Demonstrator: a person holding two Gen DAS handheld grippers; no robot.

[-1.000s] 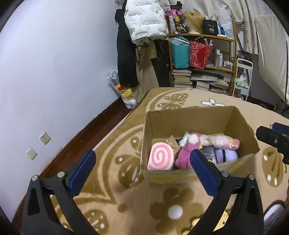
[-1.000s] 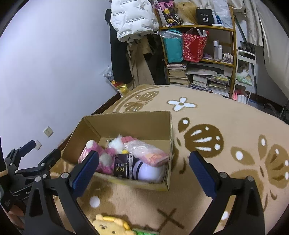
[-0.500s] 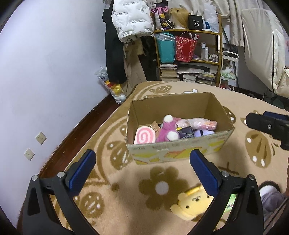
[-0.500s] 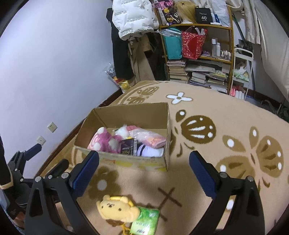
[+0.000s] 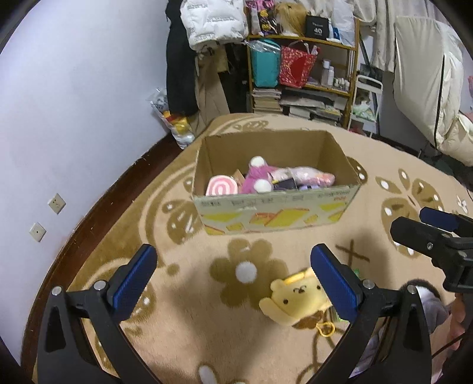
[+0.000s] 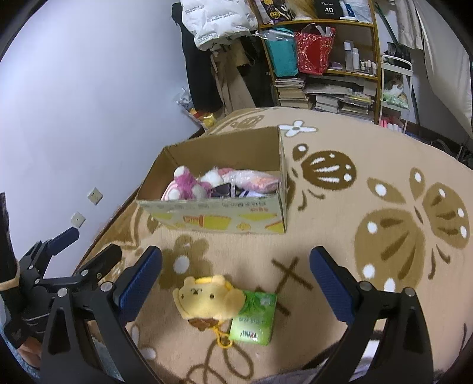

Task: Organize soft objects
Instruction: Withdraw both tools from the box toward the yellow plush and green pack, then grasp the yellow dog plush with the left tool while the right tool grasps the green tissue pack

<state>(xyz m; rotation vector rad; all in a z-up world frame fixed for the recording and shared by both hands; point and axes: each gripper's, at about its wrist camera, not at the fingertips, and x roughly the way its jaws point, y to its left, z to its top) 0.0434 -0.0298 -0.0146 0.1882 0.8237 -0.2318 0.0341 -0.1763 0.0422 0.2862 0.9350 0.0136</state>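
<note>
We hold the left gripper [image 5: 233, 274] with its blue-padded fingers [image 5: 134, 276] spread wide and nothing between them, hovering over the carpet. Just below and to the right of its right finger lies a yellow plush dog toy with a brown cap and a yellow cord loop [image 5: 297, 301]. The right gripper [image 6: 236, 277] is equally wide and empty; the same plush toy [image 6: 207, 298] lies between and a little ahead of its fingers, touching a green plastic tissue packet [image 6: 254, 317] on its right side. The packet carries white and red print that we cannot read.

Further ahead of both grippers stands an open brown cardboard box with yellow and orange shapes printed on its front [image 5: 278, 215]. A line of small characters runs along its upper front edge, too blurred to read. Inside it we see a pink-and-white swirl roll cushion [image 5: 221, 187], a magenta plush with white pompoms [image 5: 257, 178] and a pink item wrapped in clear plastic [image 5: 307, 177].

Everything rests on a beige pile carpet with brown flower and butterfly patterns [image 6: 369, 206]. Beyond the box, a wooden shelf unit [image 6: 348, 73] holds stacked books, a teal bag, a red bag and a black box marked "40" [image 6: 326, 9]. To the left rises a pale lilac wall with two sockets [image 5: 47, 212].
</note>
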